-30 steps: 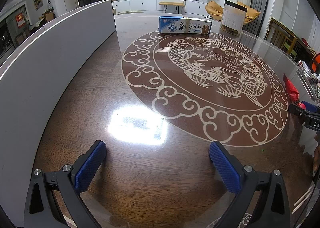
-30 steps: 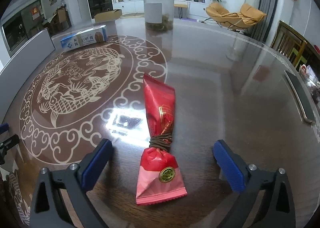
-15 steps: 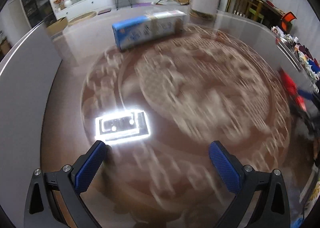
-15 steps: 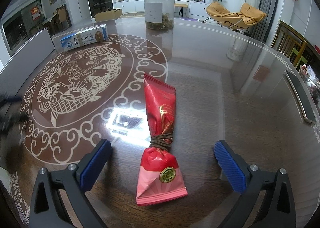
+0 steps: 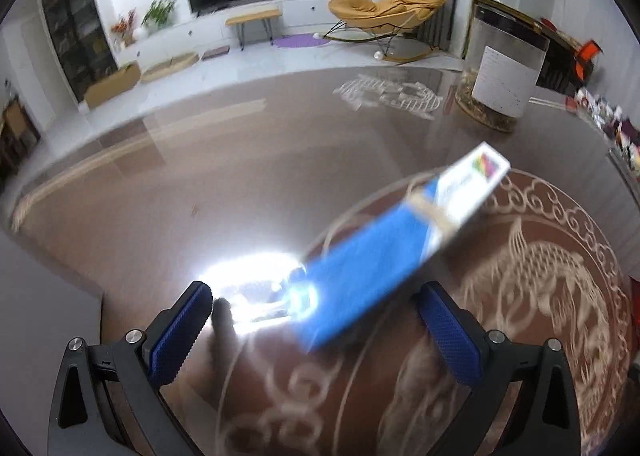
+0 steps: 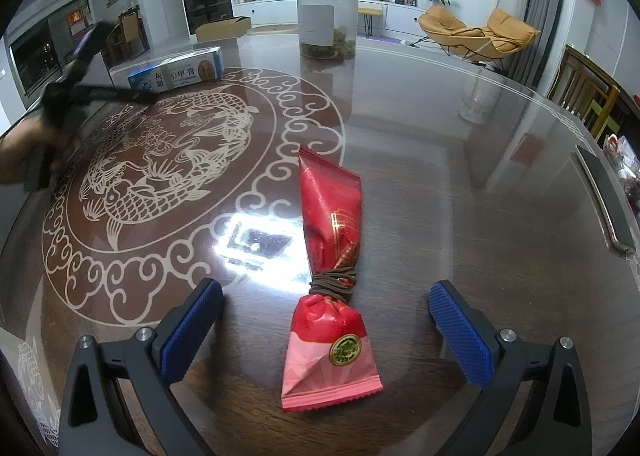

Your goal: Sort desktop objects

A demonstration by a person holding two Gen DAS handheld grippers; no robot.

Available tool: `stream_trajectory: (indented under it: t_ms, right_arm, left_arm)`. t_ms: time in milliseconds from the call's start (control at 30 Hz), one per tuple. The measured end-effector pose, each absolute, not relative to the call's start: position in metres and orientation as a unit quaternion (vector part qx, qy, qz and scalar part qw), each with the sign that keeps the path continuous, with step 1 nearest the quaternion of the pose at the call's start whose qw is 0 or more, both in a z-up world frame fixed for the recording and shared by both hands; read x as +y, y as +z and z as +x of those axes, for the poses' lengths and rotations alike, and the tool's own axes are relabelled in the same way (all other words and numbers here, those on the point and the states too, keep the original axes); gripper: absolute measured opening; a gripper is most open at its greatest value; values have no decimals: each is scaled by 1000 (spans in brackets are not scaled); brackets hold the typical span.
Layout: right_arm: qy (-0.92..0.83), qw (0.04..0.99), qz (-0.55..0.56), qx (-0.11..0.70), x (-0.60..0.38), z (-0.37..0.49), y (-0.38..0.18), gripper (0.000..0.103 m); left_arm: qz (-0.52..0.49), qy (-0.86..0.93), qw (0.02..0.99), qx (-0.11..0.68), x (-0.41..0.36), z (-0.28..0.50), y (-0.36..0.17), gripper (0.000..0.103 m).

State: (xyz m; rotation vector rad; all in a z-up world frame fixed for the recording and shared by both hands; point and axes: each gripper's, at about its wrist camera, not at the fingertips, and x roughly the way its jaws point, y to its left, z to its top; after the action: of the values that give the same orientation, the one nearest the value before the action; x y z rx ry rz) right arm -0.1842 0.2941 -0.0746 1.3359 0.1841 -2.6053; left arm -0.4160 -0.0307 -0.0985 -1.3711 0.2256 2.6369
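Note:
A blue and white ointment box (image 5: 400,248) lies on the dark table, blurred, its near end between the open fingers of my left gripper (image 5: 320,332). The box also shows far left in the right wrist view (image 6: 176,73), with the left gripper (image 6: 68,95) blurred beside it. A red snack packet (image 6: 332,276), tied with a brown band, lies between the open fingers of my right gripper (image 6: 326,332); the pads do not touch it.
A clear jar with a black lid (image 6: 328,15) stands at the table's far side, also in the left wrist view (image 5: 504,83). A white board (image 5: 36,320) lies at the left. A dark bar (image 6: 604,199) lies along the right edge.
My left gripper has swept fast across the table up to the ointment box, which was far off before. The right gripper and the red packet have not moved.

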Motion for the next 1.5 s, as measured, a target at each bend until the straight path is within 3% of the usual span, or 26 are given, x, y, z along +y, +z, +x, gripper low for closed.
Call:
stream_trajectory:
  t_ms: [167,233,300,367,567,867,933,1000,1033,1500]
  right_arm:
    - [-883,104,453,62,294,-184,-75,103]
    - [-883,104,453,63,294,-184,-75,103]
    - [-884,103,452,64,294,-184,-75,103]
    - [-884,102,451,66,293,-184,-74,103]
    - [-885,101,451,66,292,-184,-74,103]
    - [-883,103,453,62,292,-185,-74,103]
    - [-883,104,453,62,293,-185,-74,103]
    - [-883,106,453,64,292,-184,-74,103]
    - [-883,108,452,65,291,-184,-74,103]
    - [-883,109,452,66,291,-184,-74,103]
  left_arm:
    - [-462,870,133,107,3,-431,-98,102]
    - [-458,870,154,91,7,-428,-94,70]
    - [-457,872,152,85,8,-427,-90,27]
    - [-457,874,135,95,10,-419,-88,22]
    - [-458,881,102,55,-2,-359,-85,22]
    - [-498,866,46,-33,-2,-163,-88,23]
    - [-501,865,29,-14,9,-137,-90,41]
    - [-498,867,19,-5,12,-127,-92,95]
    - [-490,872,10,-5,9,-121,-93,100]
    - [-473,881,-2,-4,13,-125,-104,103]
